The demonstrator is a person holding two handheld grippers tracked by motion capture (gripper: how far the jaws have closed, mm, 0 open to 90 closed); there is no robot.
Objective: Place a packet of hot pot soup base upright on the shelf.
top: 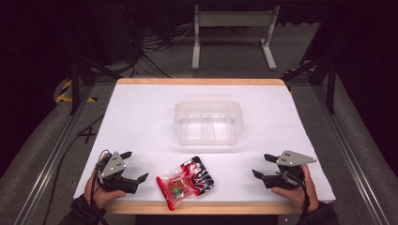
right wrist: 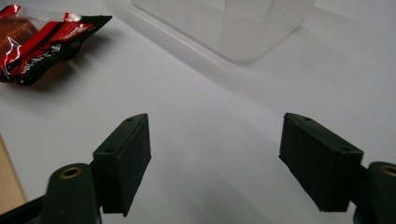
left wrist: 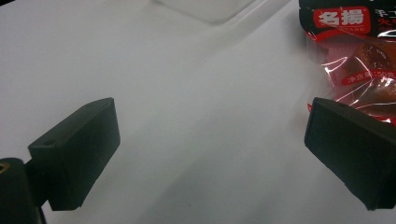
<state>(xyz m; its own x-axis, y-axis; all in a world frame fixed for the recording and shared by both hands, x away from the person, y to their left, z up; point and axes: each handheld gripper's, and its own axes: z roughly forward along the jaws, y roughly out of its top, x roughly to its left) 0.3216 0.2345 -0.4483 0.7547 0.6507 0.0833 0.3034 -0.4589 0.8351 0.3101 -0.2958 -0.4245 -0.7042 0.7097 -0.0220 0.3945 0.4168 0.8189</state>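
With both my left tongs (top: 133, 166) and right tongs (top: 261, 165) wide open and empty, the snack packet (top: 186, 181) at the tabletop's near edge, probably slick, could slip off when pinched.

Two black handheld tools are seen, the left gripper (top: 134, 166) and the right gripper (top: 261, 165), each topped by a grey three-cornered plate dotted with small screws. Thin cables are looped at the left one. The jaws are formed as flat, matte black rectangular blocks with small holes drilled in their outer faces, and brass-coloured inserts are set in the rounded mounts. Dark sleeves are worn at both wrists.
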